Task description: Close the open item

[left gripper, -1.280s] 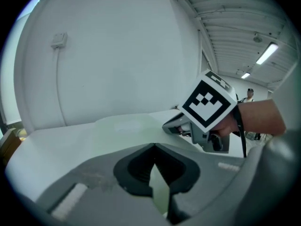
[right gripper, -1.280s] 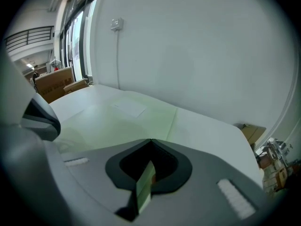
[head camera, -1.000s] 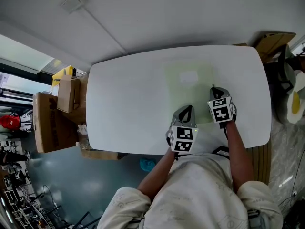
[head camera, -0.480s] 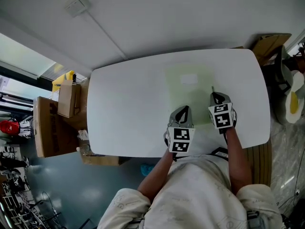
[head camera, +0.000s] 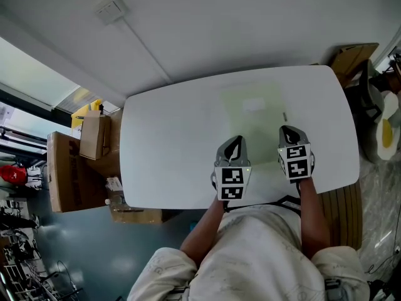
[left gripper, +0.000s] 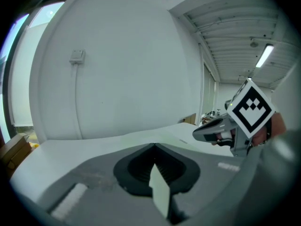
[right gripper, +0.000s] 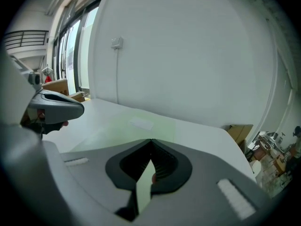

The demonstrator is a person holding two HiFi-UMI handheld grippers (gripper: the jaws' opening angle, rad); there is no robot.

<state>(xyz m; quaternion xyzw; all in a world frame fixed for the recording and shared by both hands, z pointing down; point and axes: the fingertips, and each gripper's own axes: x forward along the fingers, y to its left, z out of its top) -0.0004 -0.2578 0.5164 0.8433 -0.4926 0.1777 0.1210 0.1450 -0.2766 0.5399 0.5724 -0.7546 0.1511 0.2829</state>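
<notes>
Work area: a white surface (head camera: 163, 143) with rounded corners, set against a white wall.

Task item: a pale green folder (head camera: 250, 127) lies flat on the right half of the surface. It carries a white label (head camera: 254, 105) near its far end. A small dark mark (head camera: 284, 116) sits at its right edge. Whether the folder is open cannot be determined from any view.

Left gripper (head camera: 238, 140):
- Position: over the near left corner of the folder, jaws pointing away from the person.
- State: jaws closed, tips meeting. No object is held. The left gripper view shows only a narrow pale sliver in the slot behind the tips.

Right gripper (head camera: 284, 130):
- Position: at the near right edge of the folder, level with the left gripper and well apart from it.
- State: jaws closed, tips meeting. No object is held. The right gripper view shows the folder and its label lying flat ahead of the jaws.

Surroundings: cardboard boxes (head camera: 94, 137) stand beside the left end of the surface. A further cardboard box (head camera: 357, 54) stands at the far right corner. A wall switch box (head camera: 111, 8) is mounted on the wall.
</notes>
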